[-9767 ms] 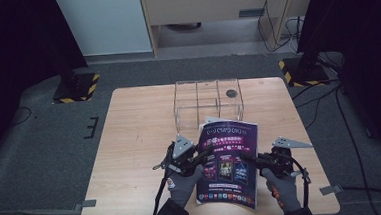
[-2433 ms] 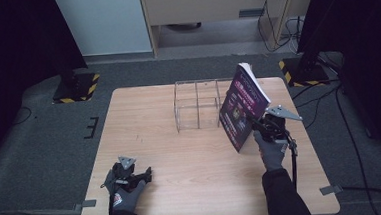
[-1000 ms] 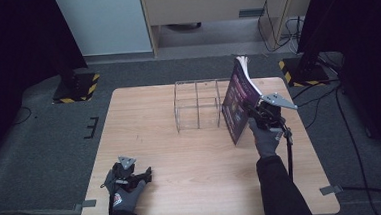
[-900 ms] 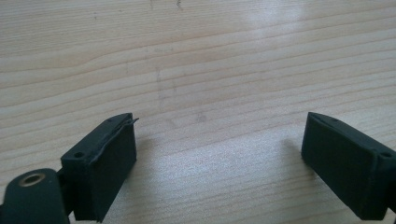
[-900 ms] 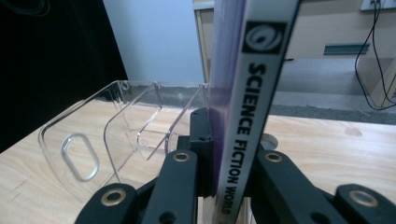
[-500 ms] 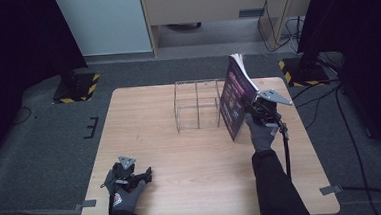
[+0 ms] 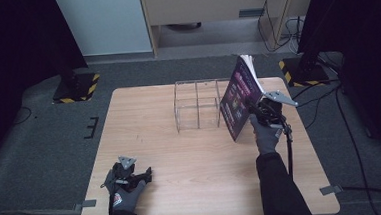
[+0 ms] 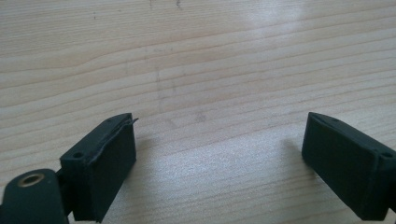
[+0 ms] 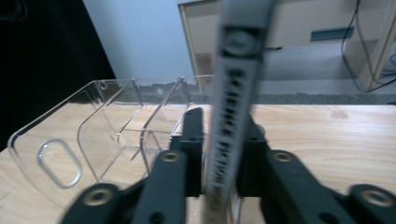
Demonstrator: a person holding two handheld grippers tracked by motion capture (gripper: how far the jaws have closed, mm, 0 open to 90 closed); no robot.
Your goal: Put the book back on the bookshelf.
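A purple magazine [image 7: 238, 102] stands nearly upright, tilted, just right of a clear acrylic organizer [image 7: 198, 104] at the back of the wooden table [image 7: 198, 187]. My right gripper [image 7: 255, 111] grips it by the spine edge. In the right gripper view the spine [image 9: 233, 93] runs up between the two black jaws, which have just been opening a little and still hug it. The organizer's clear compartments [image 9: 116, 121] lie just behind and to the left. My left gripper [image 7: 143, 174] rests near the table's front left, open, with bare wood between its pads [image 8: 105, 168].
Black stands with yellow-striped bases [image 7: 74, 89] flank the table's far corners, and cables [image 7: 323, 97] trail on the floor at the right. A cabinet [image 7: 212, 6] stands beyond the table.
My right gripper has carried the magazine a little leftward, up against the organizer's right side. The left hand has stayed put.
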